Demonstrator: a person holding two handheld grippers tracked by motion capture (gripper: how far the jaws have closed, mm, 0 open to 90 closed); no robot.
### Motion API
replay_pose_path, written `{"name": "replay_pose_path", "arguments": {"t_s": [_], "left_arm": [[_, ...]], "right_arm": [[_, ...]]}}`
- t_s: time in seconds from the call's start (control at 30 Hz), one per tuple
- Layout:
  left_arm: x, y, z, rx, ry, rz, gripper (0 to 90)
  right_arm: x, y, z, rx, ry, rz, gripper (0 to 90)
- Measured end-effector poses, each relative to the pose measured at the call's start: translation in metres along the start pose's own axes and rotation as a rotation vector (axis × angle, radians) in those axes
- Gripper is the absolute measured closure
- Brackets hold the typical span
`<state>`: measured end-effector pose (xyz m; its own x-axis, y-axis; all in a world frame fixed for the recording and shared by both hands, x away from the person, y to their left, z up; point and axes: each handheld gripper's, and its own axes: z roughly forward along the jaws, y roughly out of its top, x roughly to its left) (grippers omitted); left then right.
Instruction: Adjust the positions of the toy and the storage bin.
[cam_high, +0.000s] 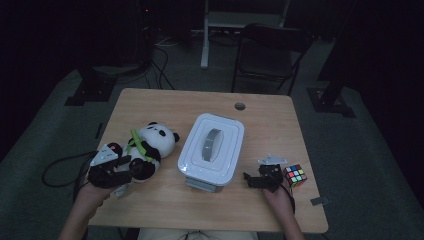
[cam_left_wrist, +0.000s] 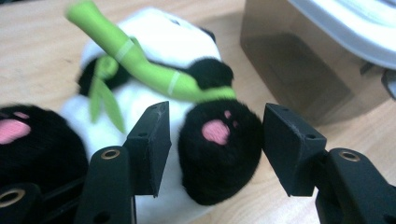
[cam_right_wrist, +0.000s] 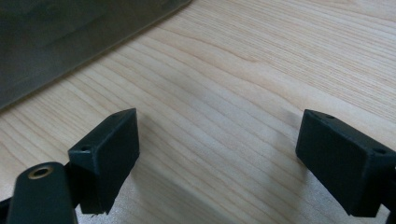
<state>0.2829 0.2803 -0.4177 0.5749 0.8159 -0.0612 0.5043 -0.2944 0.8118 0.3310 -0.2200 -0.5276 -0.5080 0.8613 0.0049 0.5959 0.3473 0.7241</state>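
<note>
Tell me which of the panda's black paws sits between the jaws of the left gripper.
The paw with the small pink pad, just below the green bamboo stick. The left gripper brackets it with gaps on both sides; the other pink-padded paw lies outside the jaws.

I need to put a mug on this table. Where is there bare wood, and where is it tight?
Bare wood runs along the far edge of the table, beyond the panda and the lidded box, and along the near edge between the two hands. It is tight at the right, around the right tongs and puzzle cube.
</note>
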Motion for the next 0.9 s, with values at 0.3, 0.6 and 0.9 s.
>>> {"name": "replay_pose_path", "arguments": {"t_s": [0.3, 0.6, 0.9], "left_arm": [[0.022, 0.020, 0.016, -0.006, 0.041, -0.047, 41.2], [0.046, 0.034, 0.033, 0.025, 0.083, -0.087, 41.3], [0.048, 0.028, 0.052, 0.046, 0.077, -0.107, 47.7]], "right_arm": [[0.000, 0.000, 0.000, 0.000, 0.000, 0.000, 13.0], [0.000, 0.000, 0.000, 0.001, 0.000, 0.000, 13.0], [0.000, 0.000, 0.000, 0.000, 0.000, 0.000, 13.0]]}}
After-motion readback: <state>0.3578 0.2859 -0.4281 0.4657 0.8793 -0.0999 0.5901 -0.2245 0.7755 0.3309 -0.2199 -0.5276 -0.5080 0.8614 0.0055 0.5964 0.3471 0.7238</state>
